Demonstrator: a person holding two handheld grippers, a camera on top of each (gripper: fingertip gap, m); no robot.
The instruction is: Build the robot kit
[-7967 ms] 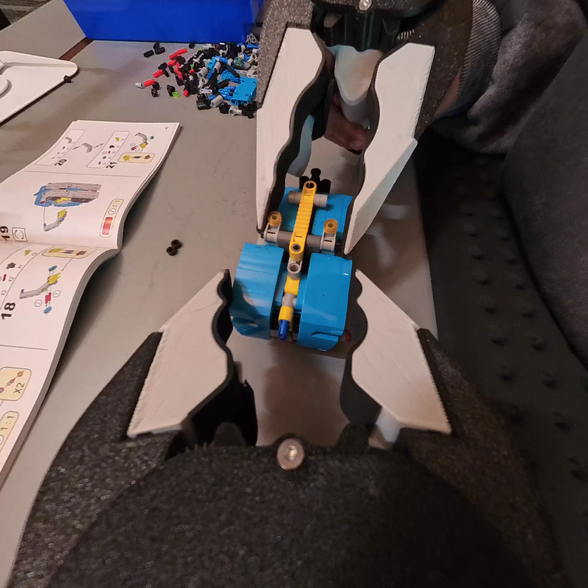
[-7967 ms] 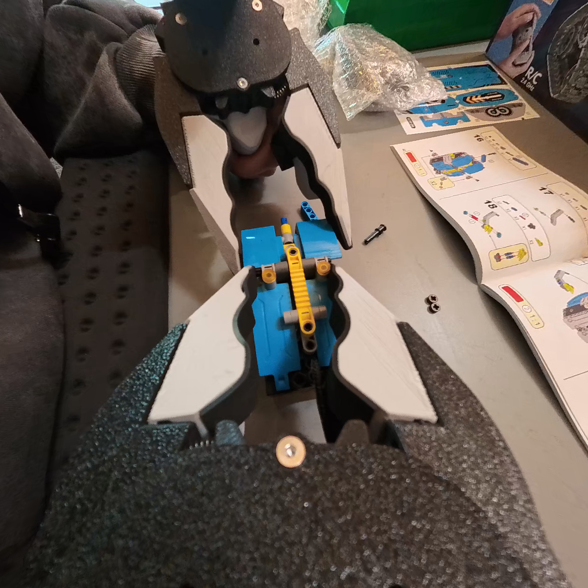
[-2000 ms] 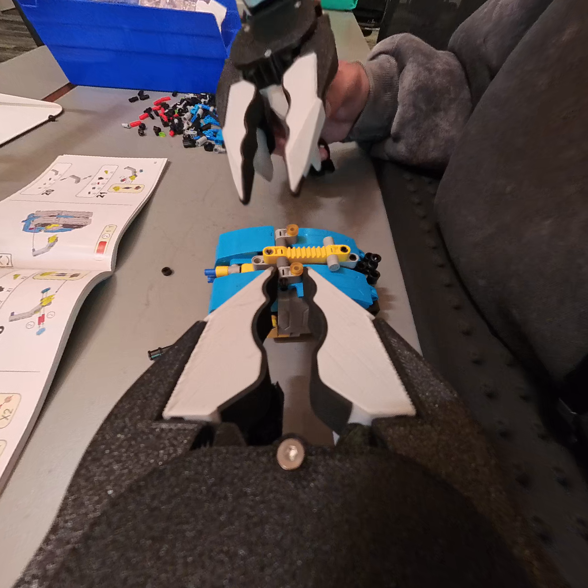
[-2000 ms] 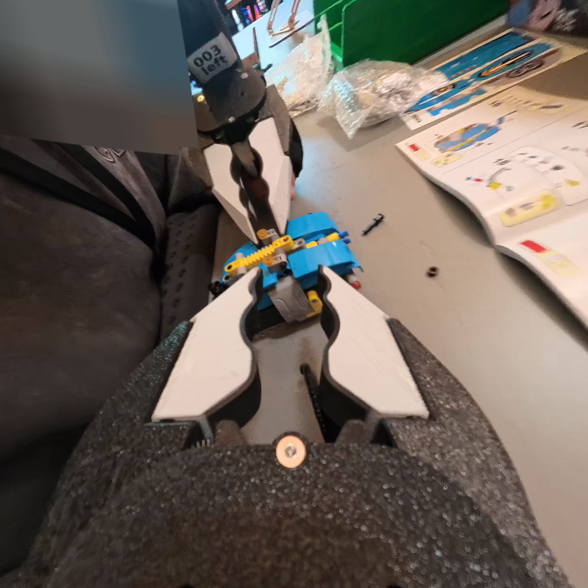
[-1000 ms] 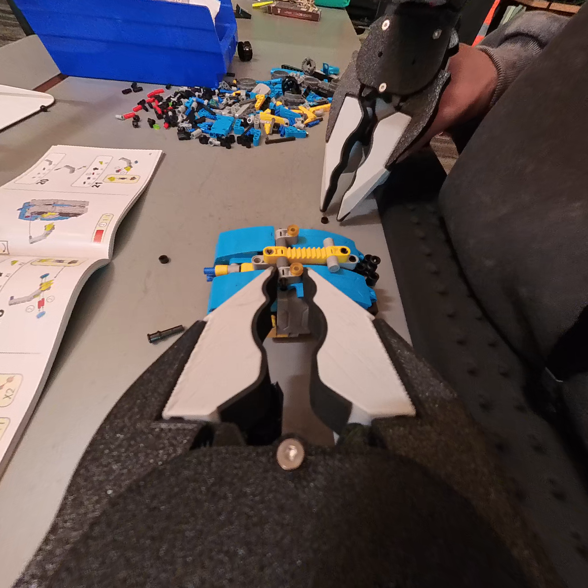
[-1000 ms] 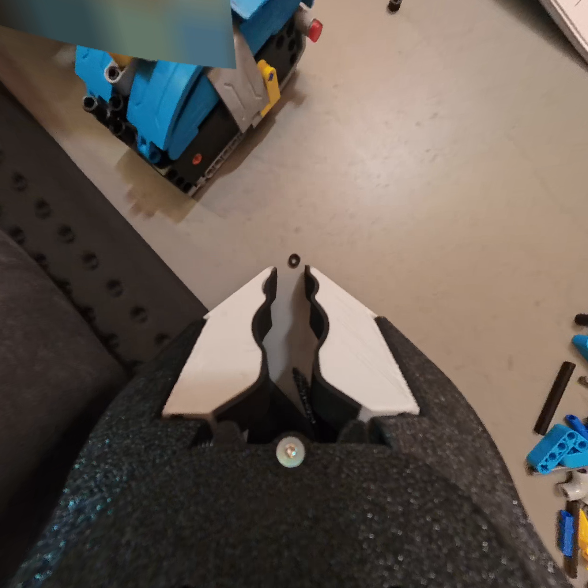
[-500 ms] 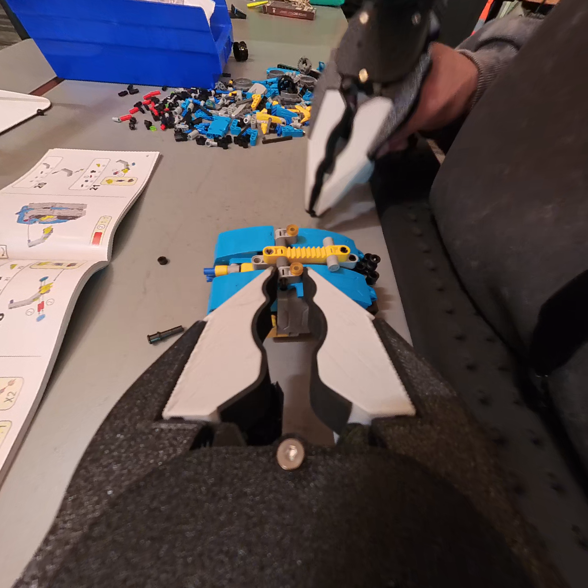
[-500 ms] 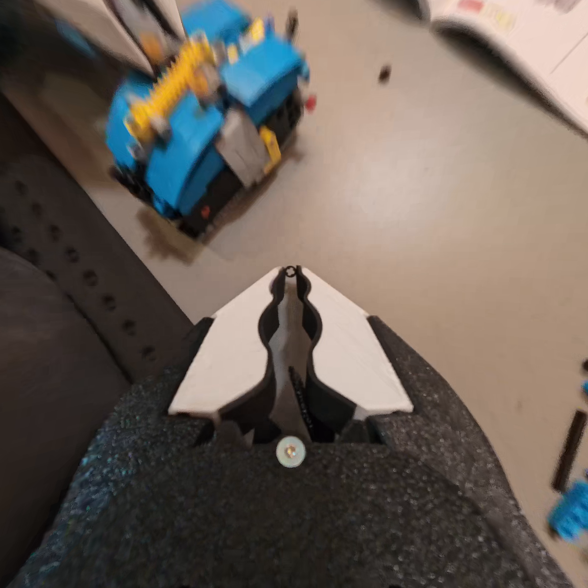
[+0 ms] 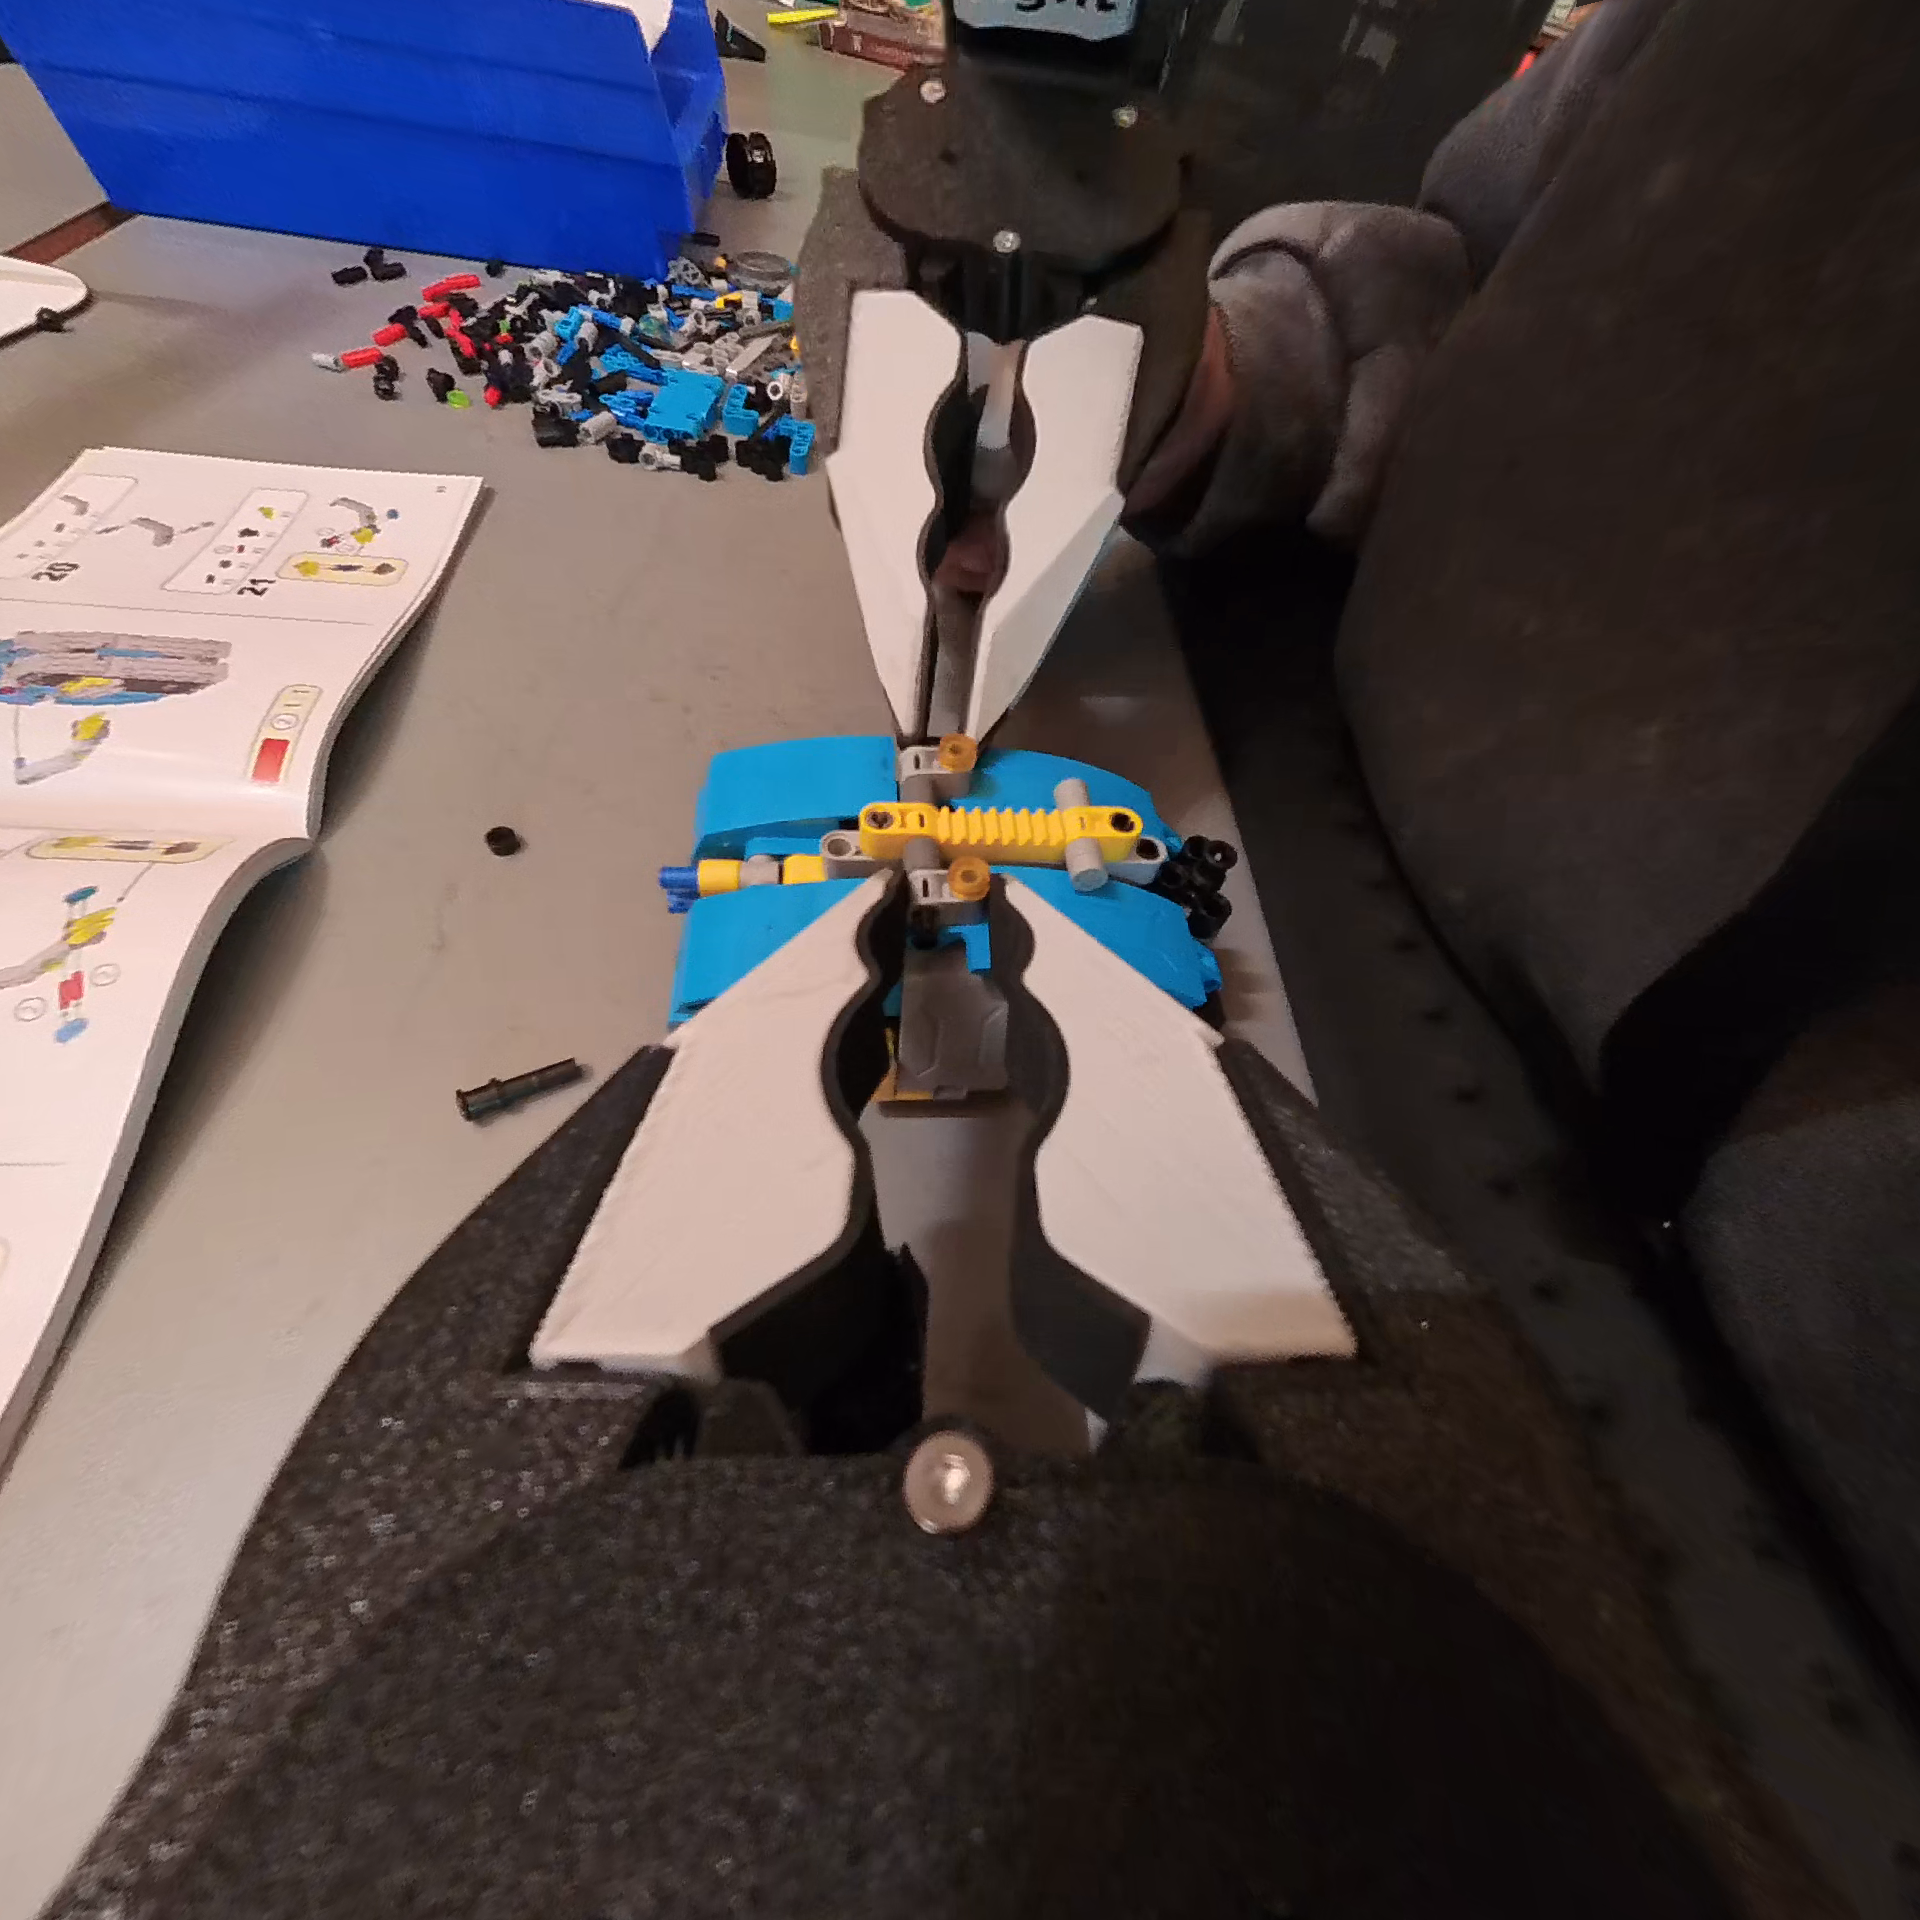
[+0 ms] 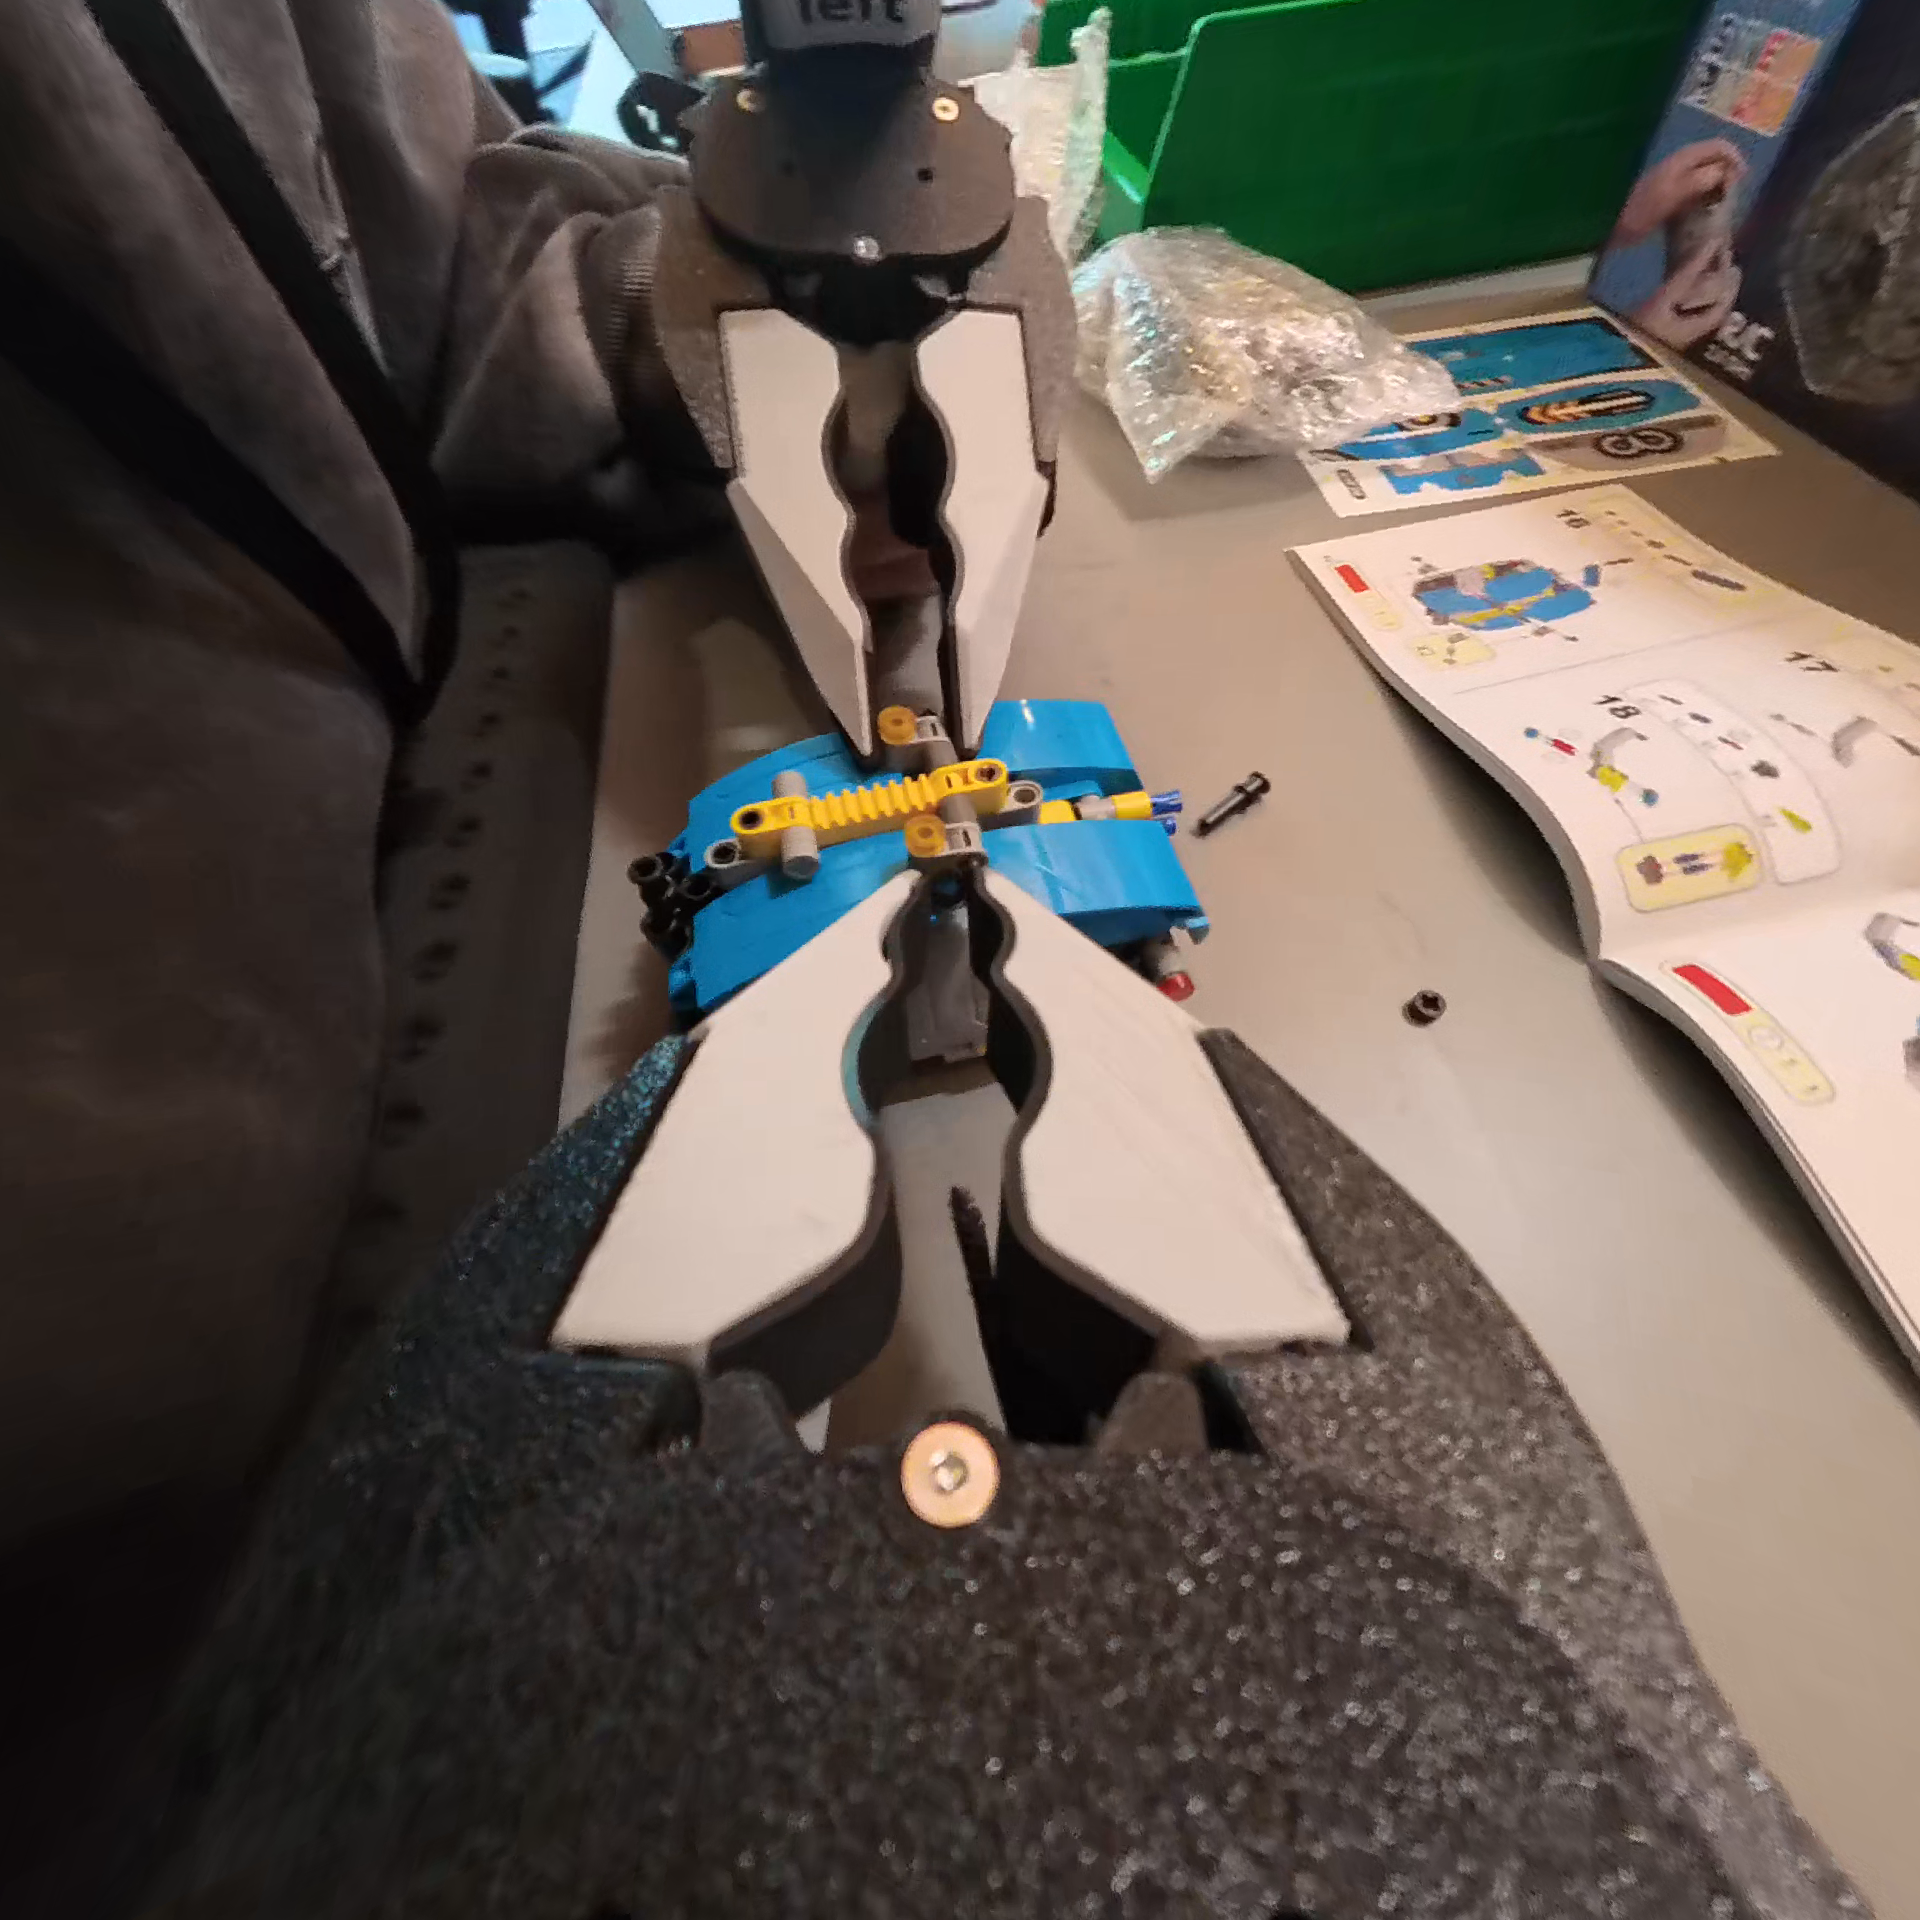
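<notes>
On the left of the grey table (image 9: 623, 623) lies an open instruction booklet (image 9: 156, 727), with a loose black pin (image 9: 516, 1087) and a small black ring (image 9: 502, 840) beside it (the pile of loose bricks (image 9: 603, 374) sits farther back, by the blue bin (image 9: 395, 114)). In the middle stands the blue brick model (image 9: 790, 774). The left gripper (image 9: 940, 883) is nearly closed, pinching the model's grey connector. Opposite, the right gripper (image 9: 940, 727) meets the model's far side, tips almost together; whether it grips anything I cannot tell
</notes>
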